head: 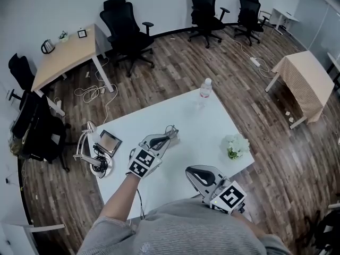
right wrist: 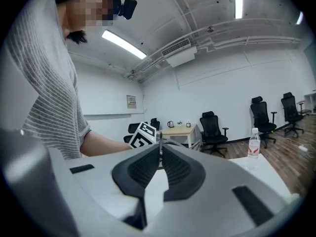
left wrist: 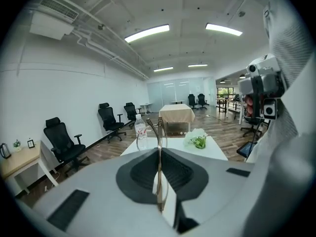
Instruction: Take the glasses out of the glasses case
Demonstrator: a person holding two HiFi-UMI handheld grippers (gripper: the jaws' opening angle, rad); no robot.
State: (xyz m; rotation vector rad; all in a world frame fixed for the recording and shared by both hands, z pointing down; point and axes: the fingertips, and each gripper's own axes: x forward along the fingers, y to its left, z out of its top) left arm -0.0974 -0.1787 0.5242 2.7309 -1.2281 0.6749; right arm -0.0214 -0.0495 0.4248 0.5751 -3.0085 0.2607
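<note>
- My left hand-held gripper (left wrist: 159, 151) is squeezed almost shut on the glasses (left wrist: 159, 132). It pinches one thin bit of the frame. The rest of the glasses sticks out past the tips.
- The glasses are up in the air over the white worktop (head: 186, 116) and do not touch it. I think they are already out of the case.
- I cannot see the glasses case in any view, so I cannot say where it is.
- My right hand-held gripper (right wrist: 160, 149) has its jaws pressed together with nothing in them. It sits close to my body, by the near edge of the worktop.
- The grip is on a skinny part, so the glasses could swing or slip. I should move slowly and not shake them.
- I should not squeeze any harder, because a thin frame bends easily.
- For putting them down, I would pick a bare spot on the worktop. It should be well away from the water bottle (head: 205, 87) and the flowers (head: 235, 145).
- I would bring the glasses down gently until they rest on the worktop. Only then would I open the jaws.
- I would try not to let the lenses scrape the top.
</note>
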